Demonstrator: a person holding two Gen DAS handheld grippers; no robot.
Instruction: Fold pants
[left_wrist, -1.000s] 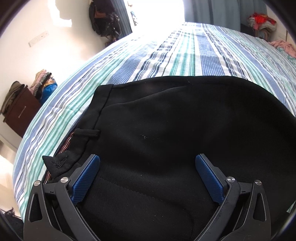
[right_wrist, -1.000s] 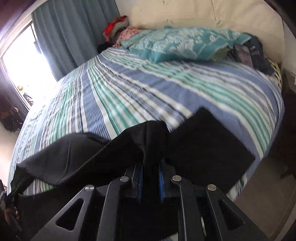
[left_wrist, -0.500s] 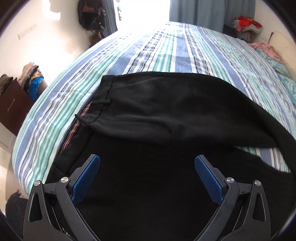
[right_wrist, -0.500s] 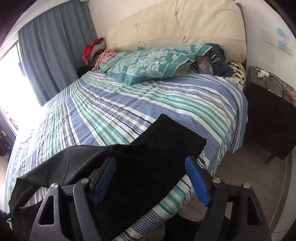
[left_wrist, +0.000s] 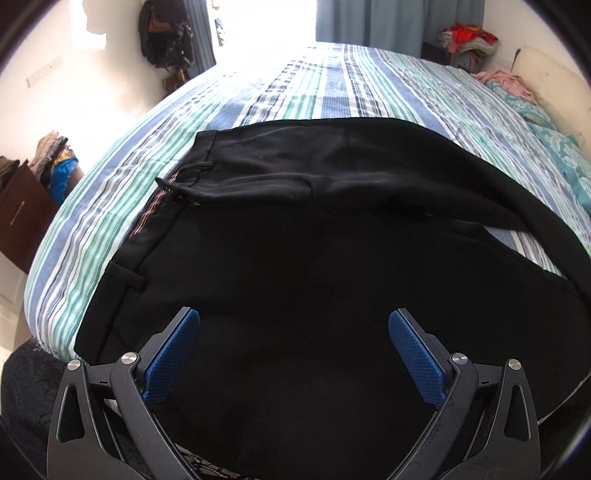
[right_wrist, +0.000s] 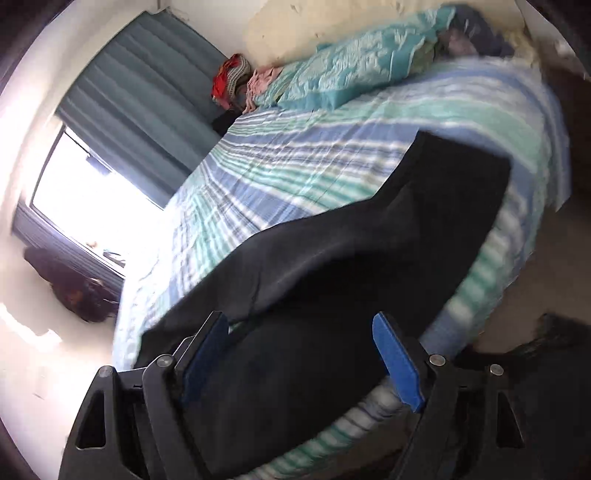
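Black pants lie spread on the striped bed, waistband with belt loops to the left, one leg folded partly over the other. My left gripper is open and empty, above the near edge of the pants. In the right wrist view the pants stretch along the bed's near edge toward the leg end. My right gripper is open and empty over them; this view is tilted and blurred.
A teal pillow and a pile of clothes lie at the head of the bed. A dark wooden cabinet stands left of the bed. Curtains and a bright window are beyond.
My right gripper opened and let go of the pants leg, then tilted. My left gripper pulled back, showing more of the pants. The upper leg now lies folded over.
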